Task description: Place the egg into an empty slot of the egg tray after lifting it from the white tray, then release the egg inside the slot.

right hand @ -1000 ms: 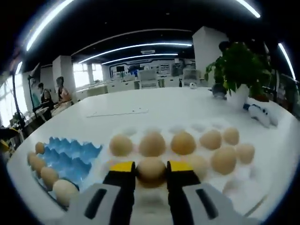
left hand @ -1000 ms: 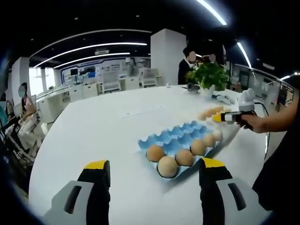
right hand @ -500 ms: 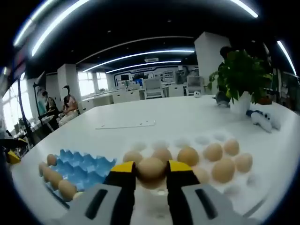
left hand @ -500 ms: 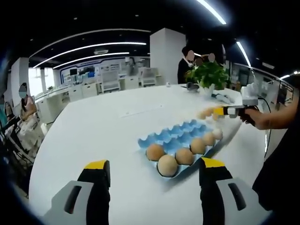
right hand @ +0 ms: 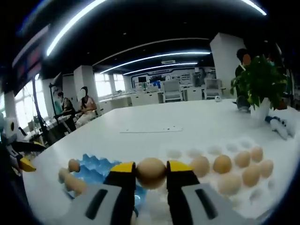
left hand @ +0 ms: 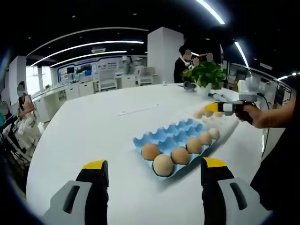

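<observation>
egg (right hand: 151, 172), smooth and tan, sits clamped between the yellow-tipped jaws of the right gripper (right hand: 151, 174), held above the near edge of the white tray (right hand: 243, 187), whose shallow round dimples carry more eggs. just beside it lies the blue egg tray (left hand: 174, 140), moulded into pointed peaks, with a row of eggs along its near side. the left gripper (left hand: 152, 180) hangs with jaws wide apart over the glossy white table (left hand: 89, 136). a potted plant (left hand: 205, 75) stands at the far end; ceiling light strips curve overhead.
</observation>
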A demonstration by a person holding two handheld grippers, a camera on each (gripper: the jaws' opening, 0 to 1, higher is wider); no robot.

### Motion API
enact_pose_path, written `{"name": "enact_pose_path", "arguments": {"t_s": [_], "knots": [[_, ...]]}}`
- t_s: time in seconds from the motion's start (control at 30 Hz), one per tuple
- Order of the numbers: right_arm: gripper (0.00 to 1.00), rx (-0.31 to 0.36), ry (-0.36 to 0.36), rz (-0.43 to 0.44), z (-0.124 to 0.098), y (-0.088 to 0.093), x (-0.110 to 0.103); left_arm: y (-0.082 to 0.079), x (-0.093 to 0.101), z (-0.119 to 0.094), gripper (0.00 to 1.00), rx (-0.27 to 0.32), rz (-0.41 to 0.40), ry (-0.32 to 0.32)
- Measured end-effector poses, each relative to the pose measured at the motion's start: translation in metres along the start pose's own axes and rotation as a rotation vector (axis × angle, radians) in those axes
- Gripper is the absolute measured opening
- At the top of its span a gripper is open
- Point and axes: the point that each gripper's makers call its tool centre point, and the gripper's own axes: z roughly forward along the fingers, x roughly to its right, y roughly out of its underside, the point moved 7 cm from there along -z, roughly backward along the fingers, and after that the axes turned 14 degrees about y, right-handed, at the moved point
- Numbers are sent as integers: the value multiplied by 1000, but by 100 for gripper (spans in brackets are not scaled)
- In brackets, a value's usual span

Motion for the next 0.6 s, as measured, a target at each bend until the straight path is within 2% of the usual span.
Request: {"name": "enact_pose_path", "arguments": {"t_s": [0.3,0.6], "knots": [[25,5,-156,-45,10,-2,-61,1,0,1,81,-12,9,4],[25,-22,-253,-75,17,6,-100,4,-1,-1,81,-13,-10,2]]}}
